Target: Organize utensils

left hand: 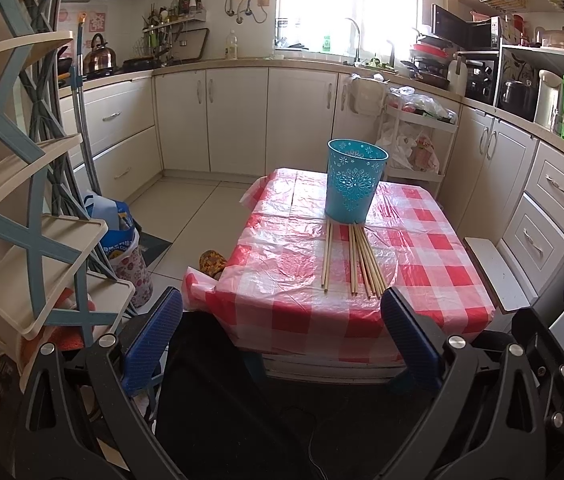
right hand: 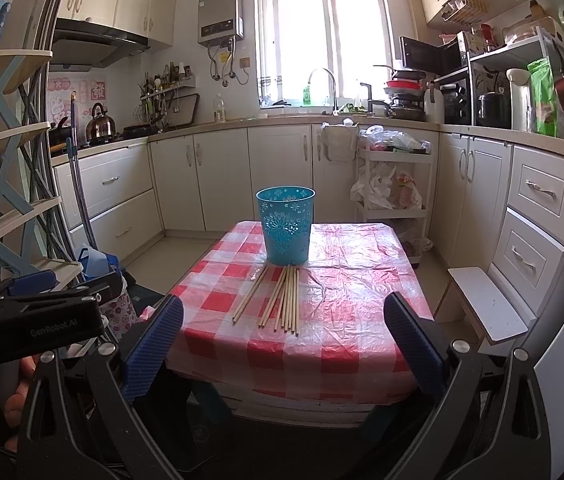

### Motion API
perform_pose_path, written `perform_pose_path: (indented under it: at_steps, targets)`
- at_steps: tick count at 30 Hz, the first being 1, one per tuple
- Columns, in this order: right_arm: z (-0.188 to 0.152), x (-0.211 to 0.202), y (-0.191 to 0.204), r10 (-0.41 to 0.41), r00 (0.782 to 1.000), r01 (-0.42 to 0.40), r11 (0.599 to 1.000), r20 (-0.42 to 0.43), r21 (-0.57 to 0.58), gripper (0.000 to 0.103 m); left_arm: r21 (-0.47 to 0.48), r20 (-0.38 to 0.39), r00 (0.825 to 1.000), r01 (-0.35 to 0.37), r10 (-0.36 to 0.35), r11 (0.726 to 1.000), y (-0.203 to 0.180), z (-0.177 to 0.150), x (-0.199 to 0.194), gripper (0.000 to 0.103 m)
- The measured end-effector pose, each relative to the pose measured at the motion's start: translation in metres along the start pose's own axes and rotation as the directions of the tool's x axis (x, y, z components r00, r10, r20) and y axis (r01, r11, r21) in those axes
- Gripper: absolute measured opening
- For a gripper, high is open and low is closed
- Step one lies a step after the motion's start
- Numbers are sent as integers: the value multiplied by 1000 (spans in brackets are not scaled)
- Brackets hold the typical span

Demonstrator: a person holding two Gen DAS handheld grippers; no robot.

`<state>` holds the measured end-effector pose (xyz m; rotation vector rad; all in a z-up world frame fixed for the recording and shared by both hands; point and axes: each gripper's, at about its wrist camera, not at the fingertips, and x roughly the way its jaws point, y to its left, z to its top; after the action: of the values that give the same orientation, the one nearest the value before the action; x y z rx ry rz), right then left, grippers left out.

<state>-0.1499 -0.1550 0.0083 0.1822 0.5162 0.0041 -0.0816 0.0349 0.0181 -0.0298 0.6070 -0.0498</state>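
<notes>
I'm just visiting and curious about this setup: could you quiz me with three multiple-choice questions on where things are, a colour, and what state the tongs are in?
1. Where do the chopsticks lie?
A. inside the bucket
B. on the tablecloth, in front of the bucket
C. on the floor

2. What colour is the bucket?
A. turquoise blue
B. yellow
C. black

3. How do the right tongs and left tongs stand?
A. both open, holding nothing
B. both shut on chopsticks
C. one gripping the bucket

Answers: 1 B, they lie flat on the checked tablecloth; 2 A, its wall is plainly turquoise; 3 A, both pairs are spread wide with nothing between.
</notes>
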Motion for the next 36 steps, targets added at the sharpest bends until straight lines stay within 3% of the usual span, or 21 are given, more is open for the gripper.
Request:
perform_pose_path:
  at_steps: [30,36]
  targets:
    - [-2,2,4,0,1000,0,1000,-5,-6,96,-3,-2,1000,-1,1,1000,-1,-1,-1,95]
    - [-2,10,5,-1,1000,1,1000,-15,-10,96,30,-31,999,37,-36,999,-9,-1,13,95]
